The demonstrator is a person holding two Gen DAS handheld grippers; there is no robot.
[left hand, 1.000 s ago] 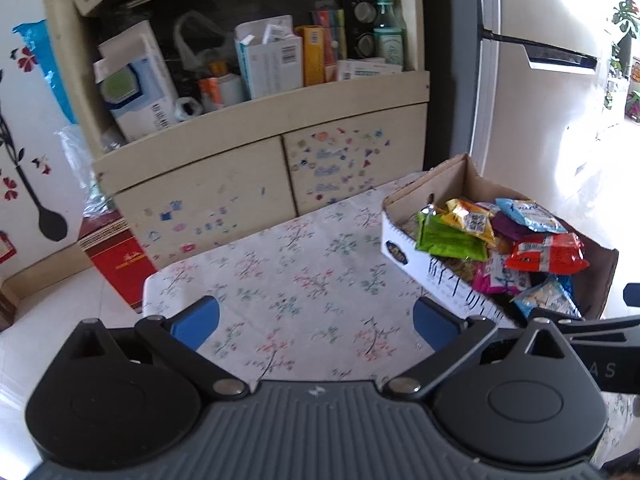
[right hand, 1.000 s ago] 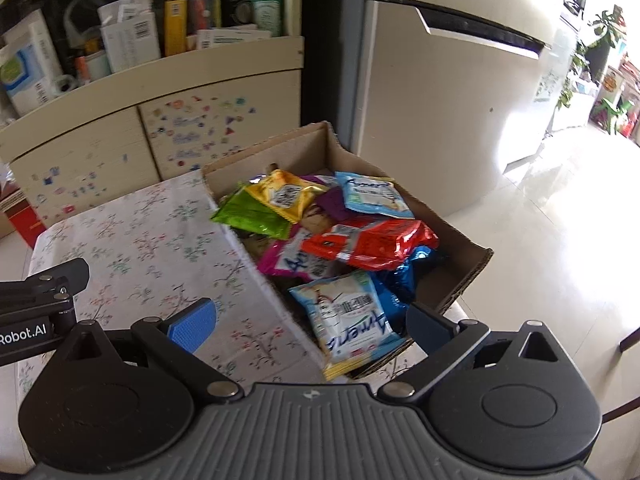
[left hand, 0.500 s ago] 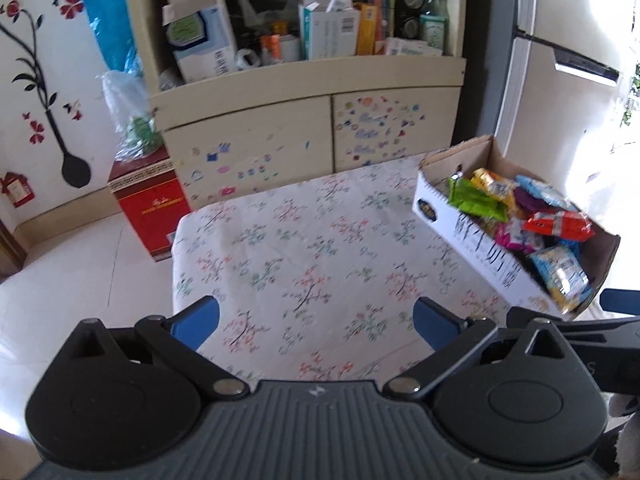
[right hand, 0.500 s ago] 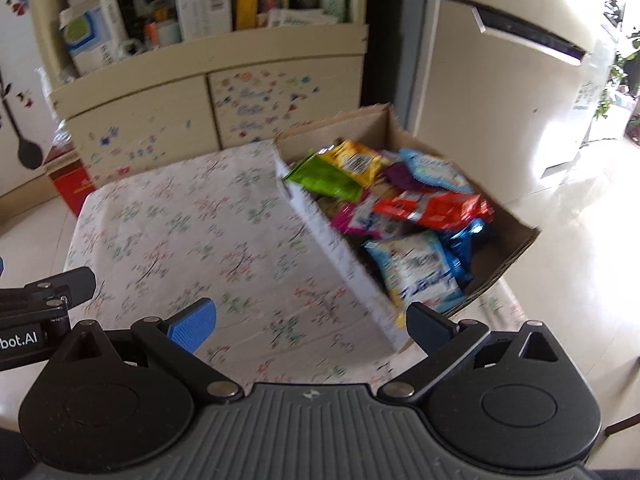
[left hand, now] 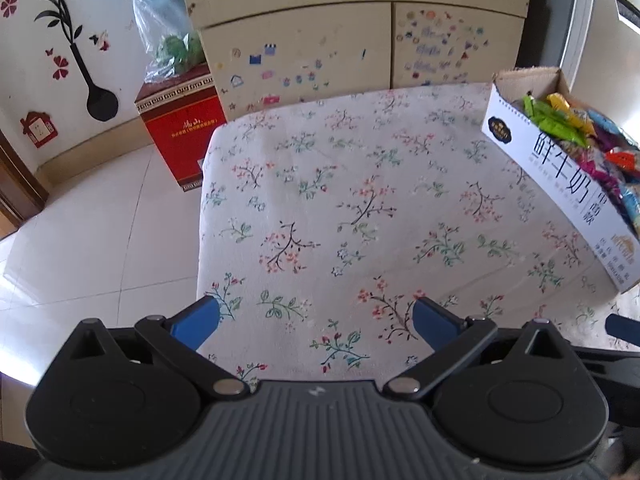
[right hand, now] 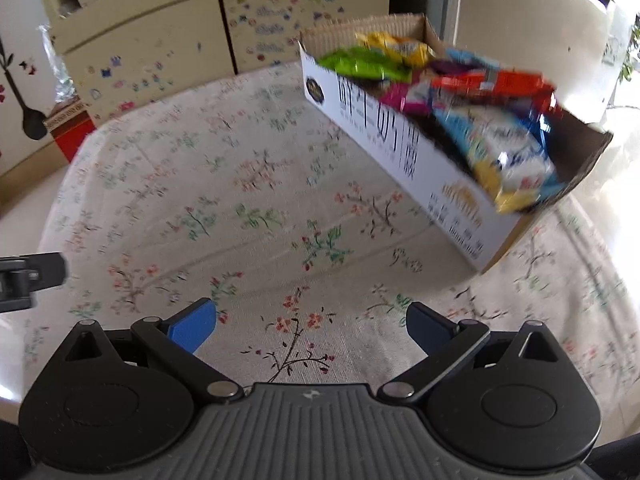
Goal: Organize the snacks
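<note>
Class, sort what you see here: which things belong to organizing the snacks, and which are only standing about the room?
Belongs to the job:
- white-sided cardboard box on the floral tablecloth
- colourful foil snack packets heaped inside it
- open left gripper and open right gripper, both empty

Just standing about:
- red carton on the floor
- beige stickered cabinet
- clear plastic bag
</note>
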